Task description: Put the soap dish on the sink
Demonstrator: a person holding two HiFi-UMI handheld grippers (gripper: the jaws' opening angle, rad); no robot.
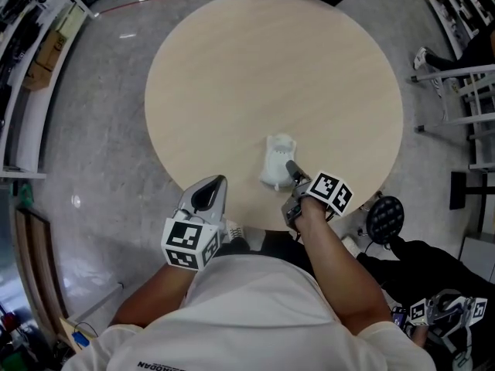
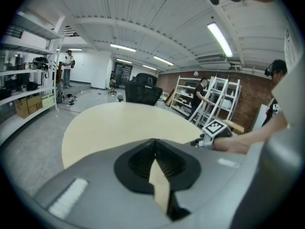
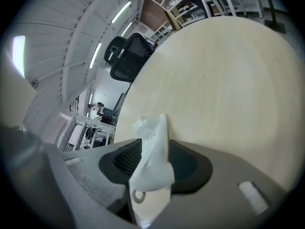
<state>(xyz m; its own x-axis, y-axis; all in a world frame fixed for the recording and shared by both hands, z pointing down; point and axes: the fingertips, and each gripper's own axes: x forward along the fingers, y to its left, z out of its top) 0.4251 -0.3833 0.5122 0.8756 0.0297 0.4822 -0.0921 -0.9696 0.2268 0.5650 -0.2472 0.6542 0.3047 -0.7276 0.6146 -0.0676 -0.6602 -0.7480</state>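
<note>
A white soap dish (image 1: pixel 277 161) rests on the round beige table (image 1: pixel 271 68) near its front edge. My right gripper (image 1: pixel 286 170) is at the dish's near right side. In the right gripper view the dish (image 3: pixel 152 151) stands on edge between the two dark pads (image 3: pixel 190 168), and the jaws stand wide around it without visibly pressing on it. My left gripper (image 1: pixel 207 195) hovers at the table's front edge, to the left of the dish. Its tips meet, with nothing between them (image 2: pixel 155 149). The left gripper view also shows the right gripper's marker cube (image 2: pixel 214 127).
A black office chair (image 2: pixel 143 94) stands at the table's far side. Shelving (image 1: pixel 27 76) lines the left wall, and racks and a ladder (image 2: pixel 217 99) stand at the right. A black round stool base (image 1: pixel 384 219) and spare marker cubes (image 1: pixel 441 311) lie on the floor to my right.
</note>
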